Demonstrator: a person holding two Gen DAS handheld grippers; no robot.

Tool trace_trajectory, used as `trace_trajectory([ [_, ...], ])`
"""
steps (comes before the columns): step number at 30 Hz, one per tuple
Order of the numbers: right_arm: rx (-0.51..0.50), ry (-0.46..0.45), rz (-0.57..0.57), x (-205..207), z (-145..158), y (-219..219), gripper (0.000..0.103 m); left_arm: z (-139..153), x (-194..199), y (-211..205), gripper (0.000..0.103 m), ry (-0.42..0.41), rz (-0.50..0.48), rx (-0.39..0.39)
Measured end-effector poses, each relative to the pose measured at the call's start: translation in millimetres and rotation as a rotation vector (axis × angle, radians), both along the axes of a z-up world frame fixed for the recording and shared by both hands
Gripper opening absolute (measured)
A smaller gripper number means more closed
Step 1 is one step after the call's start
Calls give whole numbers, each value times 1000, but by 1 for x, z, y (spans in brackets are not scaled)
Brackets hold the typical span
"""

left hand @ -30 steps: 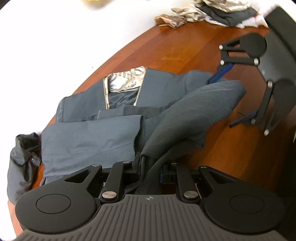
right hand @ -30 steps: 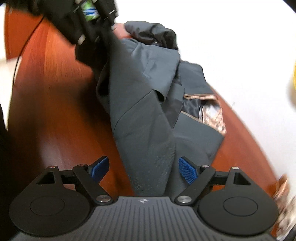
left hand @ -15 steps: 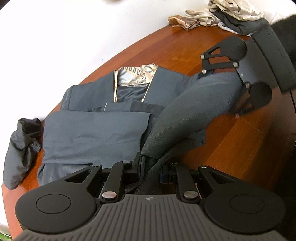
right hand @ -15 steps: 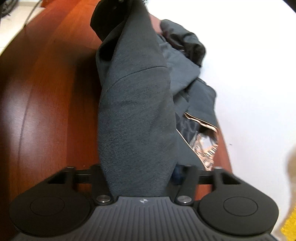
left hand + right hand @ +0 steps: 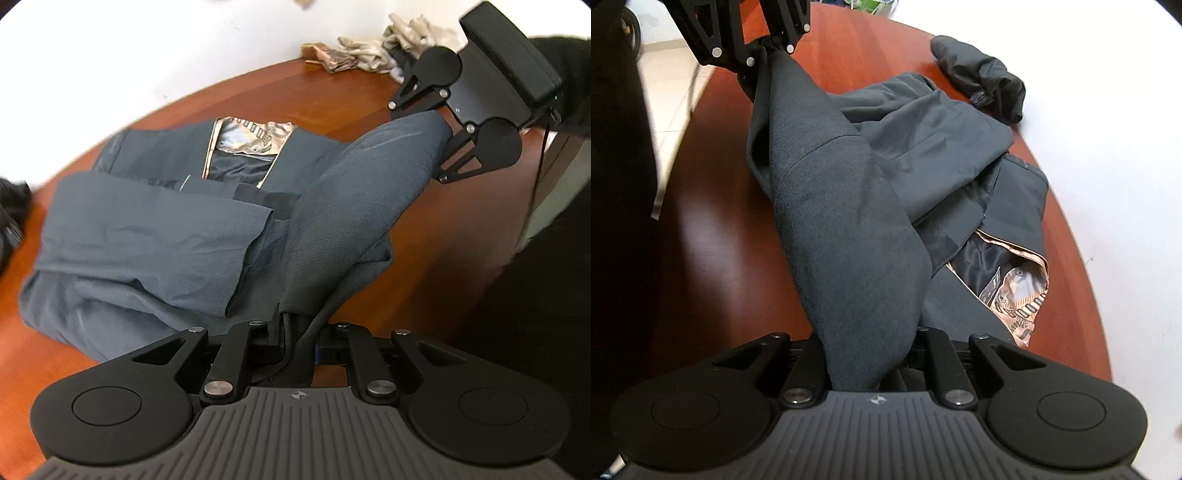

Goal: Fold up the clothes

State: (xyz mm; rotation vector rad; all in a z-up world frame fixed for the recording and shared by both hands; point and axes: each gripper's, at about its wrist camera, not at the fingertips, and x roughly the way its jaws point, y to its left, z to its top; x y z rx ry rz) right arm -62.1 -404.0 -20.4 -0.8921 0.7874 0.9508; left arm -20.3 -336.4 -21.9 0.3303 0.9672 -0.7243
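We see the left gripper pinched nearly shut on one end of a dark grey sleeve, the cloth bunched between its jaws and rising straight out of them. Its jaws have been closing a little further on that cloth. At the far end of the same sleeve, the right gripper is clamped on the cuff, its black linkage drawn in close around the fabric. From the right wrist view we find the same: the right gripper has the sleeve filling the narrow gap between its jaws, which have just been closing on it from wide apart, and the left gripper holds the other end at the top of the picture. The sleeve hangs stretched between the two, lifted off the wooden table. The rest of the grey jacket lies on the table beside the sleeve, partly folded, with its patterned lining showing at the collar. A small black garment lies at the table's edge beyond the jacket, and a heap of pale clothes lies at the far end
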Motion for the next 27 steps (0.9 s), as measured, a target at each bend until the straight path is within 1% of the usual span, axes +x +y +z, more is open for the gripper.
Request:
trace_trajectory([
  [2,-2,50,-13,-15,16,-7,13,7,-8,1,14,27,-8,-30],
  [3,-2,59,-15,-17,20,-7,13,11,-11,1,14,41,-9,-43],
  [5,0,117,-32,-26,42,-13,13,19,-15,3,14,76,0,-71],
  [8,2,191,-57,-20,66,-15,13,33,-12,10,14,136,34,-116],
  [11,-4,240,-54,-5,86,-14,13,48,-4,16,14,164,56,-136],
  [12,-6,244,-51,-1,89,-14,13,53,-1,19,14,173,70,-143],
  [15,-37,278,-3,34,113,-2,12,65,10,33,14,210,126,-175],
  [18,-79,312,59,71,127,13,12,73,26,54,14,252,183,-225],
  [20,-108,349,85,101,132,24,12,73,41,73,14,300,220,-274],
  [24,-162,389,112,152,131,53,12,68,69,109,14,369,269,-352],
  [26,-194,420,123,186,128,78,12,65,85,125,14,387,289,-373],
  [27,-200,427,124,194,125,83,12,61,94,135,14,392,301,-381],
])
